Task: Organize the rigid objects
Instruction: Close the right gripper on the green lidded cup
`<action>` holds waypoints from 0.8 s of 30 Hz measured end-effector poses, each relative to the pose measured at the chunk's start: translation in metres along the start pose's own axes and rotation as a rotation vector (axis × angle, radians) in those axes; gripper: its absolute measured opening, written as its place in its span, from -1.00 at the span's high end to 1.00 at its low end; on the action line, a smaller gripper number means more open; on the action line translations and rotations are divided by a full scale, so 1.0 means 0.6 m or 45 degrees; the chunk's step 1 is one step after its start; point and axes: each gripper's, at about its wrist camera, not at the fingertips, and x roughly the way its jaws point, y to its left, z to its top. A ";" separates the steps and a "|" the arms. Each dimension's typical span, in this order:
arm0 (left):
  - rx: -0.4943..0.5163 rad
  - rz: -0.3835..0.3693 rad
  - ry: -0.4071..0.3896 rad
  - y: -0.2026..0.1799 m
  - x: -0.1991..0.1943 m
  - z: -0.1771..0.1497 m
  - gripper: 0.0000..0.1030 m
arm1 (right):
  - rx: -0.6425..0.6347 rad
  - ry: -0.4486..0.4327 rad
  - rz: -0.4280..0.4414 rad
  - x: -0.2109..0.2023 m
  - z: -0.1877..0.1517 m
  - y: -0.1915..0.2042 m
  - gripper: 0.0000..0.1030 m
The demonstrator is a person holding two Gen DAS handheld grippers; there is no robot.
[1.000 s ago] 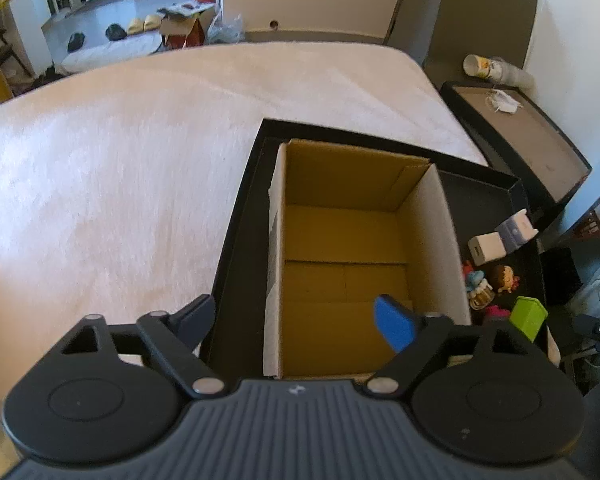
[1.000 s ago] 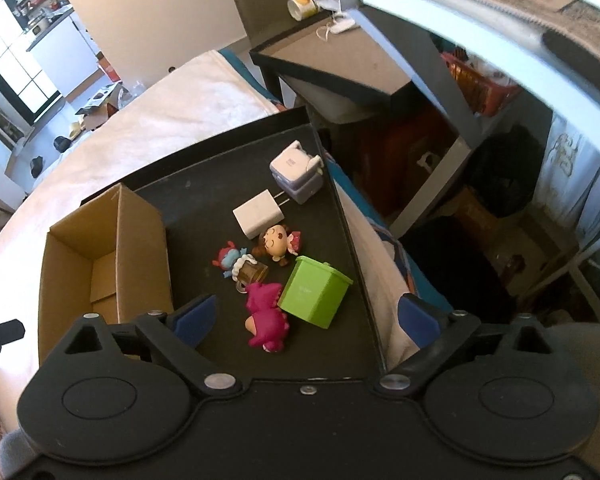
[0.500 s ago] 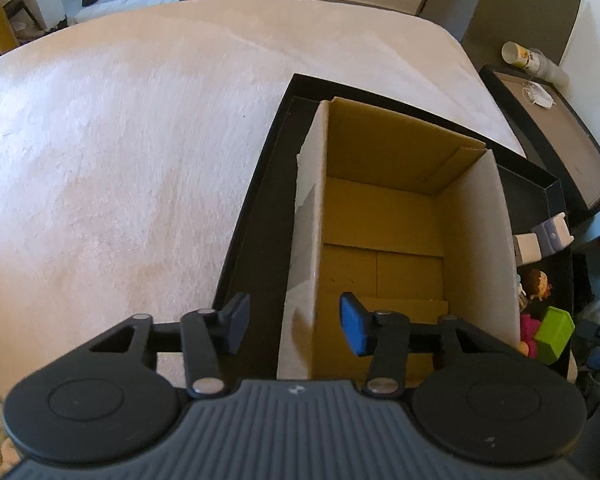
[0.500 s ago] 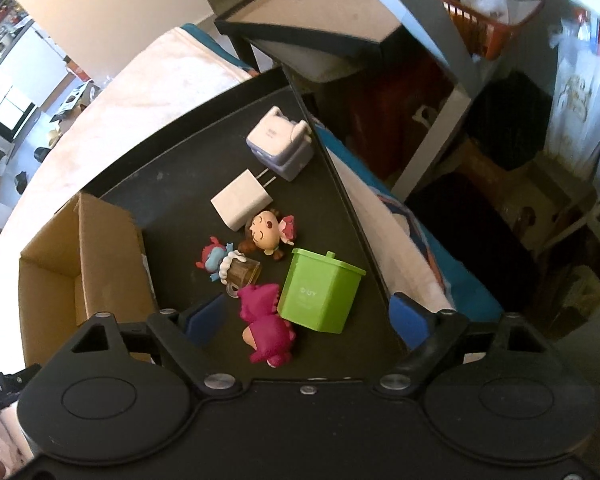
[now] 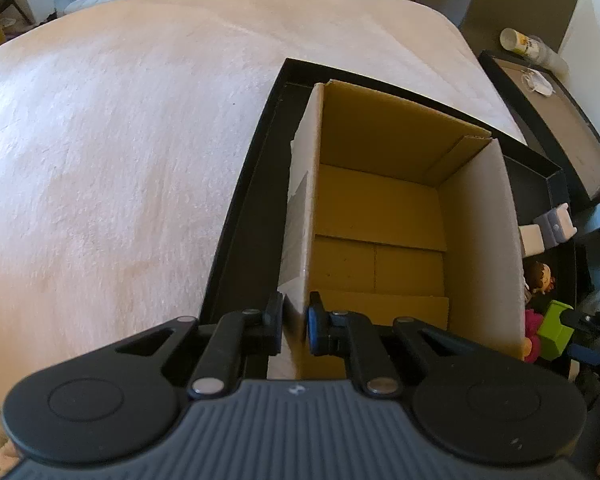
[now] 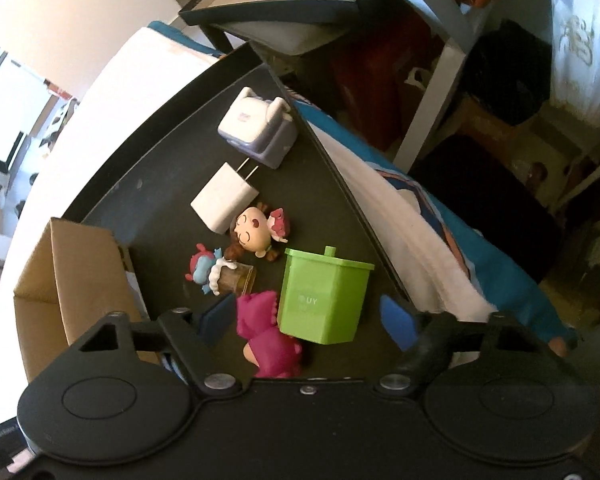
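An empty cardboard box (image 5: 380, 216) stands in a black tray (image 5: 244, 216). My left gripper (image 5: 294, 322) is shut on the box's near left wall. In the right wrist view the box (image 6: 72, 272) is at the left, and the tray (image 6: 164, 184) holds a green lidded container (image 6: 324, 296), a magenta figure (image 6: 268, 336), a blue figure with a brown cup (image 6: 220, 276), a doll head (image 6: 256, 232), a white charger (image 6: 224, 200) and a lilac block (image 6: 256, 128). My right gripper (image 6: 306, 320) is open, its fingers either side of the green container and magenta figure.
The tray lies on a pale fluffy bed cover (image 5: 120, 140). A second dark tray with a paper cup (image 5: 520, 40) sits at the far right. In the right wrist view a grey shelf frame (image 6: 436, 92) and clutter stand beyond the bed's edge.
My left gripper has closed from wide open onto the box's left wall. My right gripper has moved down and closer to the green container and magenta figure, staying open.
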 end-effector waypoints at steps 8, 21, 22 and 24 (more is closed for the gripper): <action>-0.019 -0.039 0.047 0.010 0.001 -0.008 0.78 | 0.079 -0.005 0.042 0.011 0.002 -0.014 -0.17; -0.007 -0.002 0.044 0.010 0.011 -0.005 0.79 | 0.131 -0.014 0.047 0.034 -0.003 -0.023 0.05; 0.004 -0.003 0.040 0.009 0.010 -0.006 0.78 | 0.130 -0.020 0.044 0.032 -0.004 -0.022 0.06; 0.007 -0.005 0.044 0.009 0.008 -0.005 0.78 | 0.125 -0.030 0.055 0.028 -0.004 -0.022 0.06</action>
